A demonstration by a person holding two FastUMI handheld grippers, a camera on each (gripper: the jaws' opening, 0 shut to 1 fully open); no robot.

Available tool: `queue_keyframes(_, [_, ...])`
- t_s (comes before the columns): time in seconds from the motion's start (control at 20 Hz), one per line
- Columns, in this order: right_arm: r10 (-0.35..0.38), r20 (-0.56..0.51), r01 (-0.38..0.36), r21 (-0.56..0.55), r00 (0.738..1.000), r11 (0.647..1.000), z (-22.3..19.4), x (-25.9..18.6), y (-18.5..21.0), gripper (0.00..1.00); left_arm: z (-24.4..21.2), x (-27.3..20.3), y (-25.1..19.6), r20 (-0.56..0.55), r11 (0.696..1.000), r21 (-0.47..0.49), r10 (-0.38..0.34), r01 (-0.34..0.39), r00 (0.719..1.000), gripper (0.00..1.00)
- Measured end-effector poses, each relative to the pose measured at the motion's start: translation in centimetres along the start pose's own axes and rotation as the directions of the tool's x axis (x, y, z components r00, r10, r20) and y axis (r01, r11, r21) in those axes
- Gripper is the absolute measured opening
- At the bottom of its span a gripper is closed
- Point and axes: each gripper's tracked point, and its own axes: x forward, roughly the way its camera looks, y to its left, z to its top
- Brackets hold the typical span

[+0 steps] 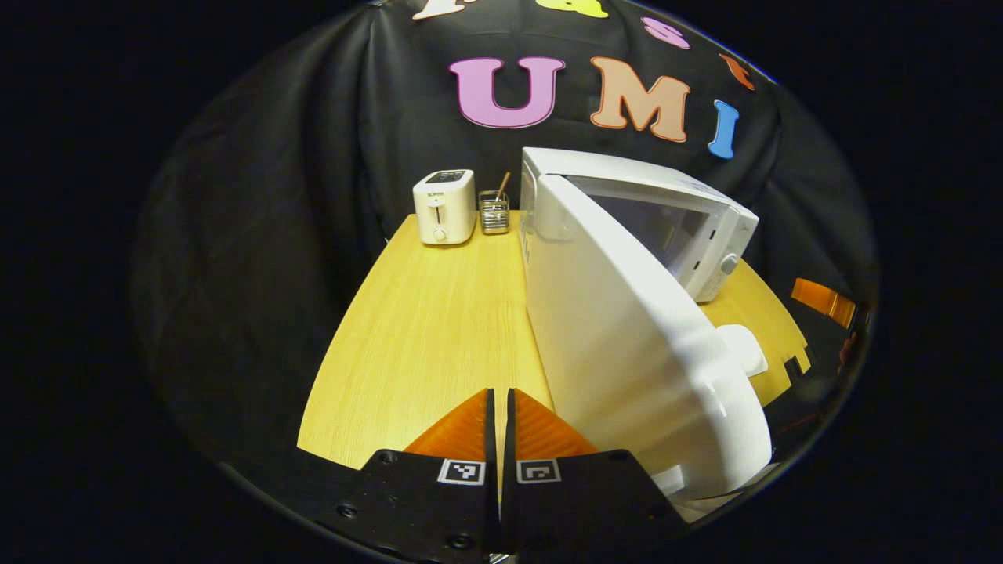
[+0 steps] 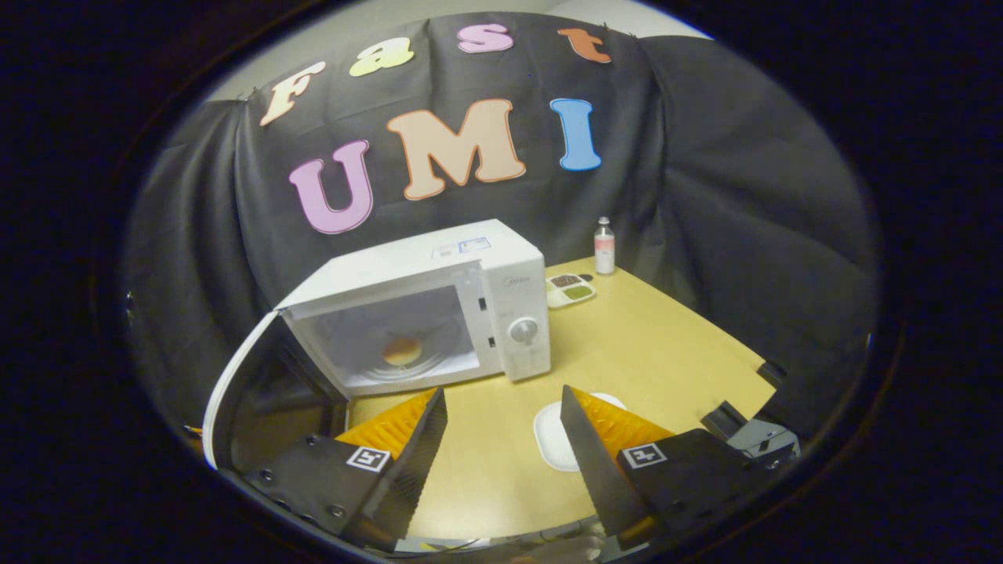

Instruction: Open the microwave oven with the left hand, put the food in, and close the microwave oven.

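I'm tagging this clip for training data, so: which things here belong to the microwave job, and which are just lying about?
Part of the job:
- microwave oven
- its open door
- bun-like food on the turntable inside
- white plate, bare
- left gripper, shut
- right gripper, open

Just lying about:
- toaster
- wire holder
- bottle
- two-part dish

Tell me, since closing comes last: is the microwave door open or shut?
Open: the microwave door is swung wide, leaving the cavity with the food exposed.

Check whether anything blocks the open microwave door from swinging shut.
Nothing visible does. The white microwave door stands wide open beside the shut left gripper; the round bun sits well inside the cavity, and the open right gripper holds back from it.
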Motion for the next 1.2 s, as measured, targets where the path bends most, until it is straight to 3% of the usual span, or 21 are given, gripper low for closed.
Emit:
queue_keyframes(0.05, [-0.008,-0.013,0.008,0.001,1.000,1.000,-0.6,-0.5,-0.6,0.91,-0.1,-0.1,-0.5,-0.003,1.000,0.008,-0.009,0.009,1.000,0.00])
queue_keyframes(0.1, [-0.011,-0.029,0.011,0.006,1.000,1.000,-1.0,-1.0,-1.1,0.87,-0.1,-0.2,-1.0,-0.006,1.000,0.016,-0.013,0.013,1.000,0.00])
queue_keyframes(0.35, [-0.035,-0.042,0.035,-0.008,0.998,0.999,-1.3,-1.6,-4.2,0.87,0.2,-0.5,-2.9,-0.009,1.000,0.022,-0.016,0.017,1.000,0.00])
queue_keyframes(0.5, [-0.031,-0.048,0.031,-0.011,0.998,0.999,-0.8,-1.1,-6.0,0.87,0.4,-0.8,-3.6,-0.017,1.000,0.019,0.015,-0.015,1.000,0.00])
queue_keyframes(0.55, [-0.031,-0.052,0.030,-0.014,0.998,0.999,-0.7,-0.9,-6.6,0.92,0.4,-0.8,-3.9,-0.020,1.000,0.010,0.025,-0.024,0.999,0.01])
queue_keyframes(0.6, [-0.031,-0.056,0.030,-0.016,0.998,0.999,-0.6,-0.8,-7.3,0.87,0.5,-0.9,-4.2,-0.022,0.999,0.001,0.032,-0.032,0.999,0.00])
queue_keyframes(0.65, [-0.031,-0.059,0.030,-0.015,0.998,0.999,-0.4,-0.7,-8.1,0.92,0.5,-0.9,-4.7,-0.022,0.999,-0.006,0.039,-0.040,0.999,0.00])
queue_keyframes(0.75, [-0.032,-0.061,0.032,-0.006,0.998,0.999,0.0,-0.4,-9.4,0.87,0.8,-0.9,-5.6,-0.023,0.999,-0.013,0.052,-0.052,0.998,0.01])
queue_keyframes(0.9, [-0.042,-0.053,0.042,0.004,0.998,0.999,-0.6,2.0,-11.5,0.92,1.8,-0.4,-7.8,-0.013,0.999,-0.017,0.047,-0.047,0.999,0.00])
queue_keyframes(1.0, [-0.045,-0.055,0.045,0.013,0.998,0.999,-0.2,2.0,-12.7,0.87,2.6,0.0,-9.7,0.002,0.999,-0.011,0.037,-0.037,0.999,0.00])
queue_keyframes(1.05, [-0.044,-0.055,0.045,0.018,0.998,0.999,0.0,2.0,-13.1,0.92,3.1,0.3,-10.5,0.008,0.999,-0.003,0.033,-0.033,0.999,0.00])
queue_keyframes(1.2, [-0.045,-0.069,0.046,0.011,0.997,0.999,0.1,2.5,-14.2,0.87,3.8,1.3,-13.1,0.014,1.000,-0.015,0.017,-0.017,1.000,0.00])
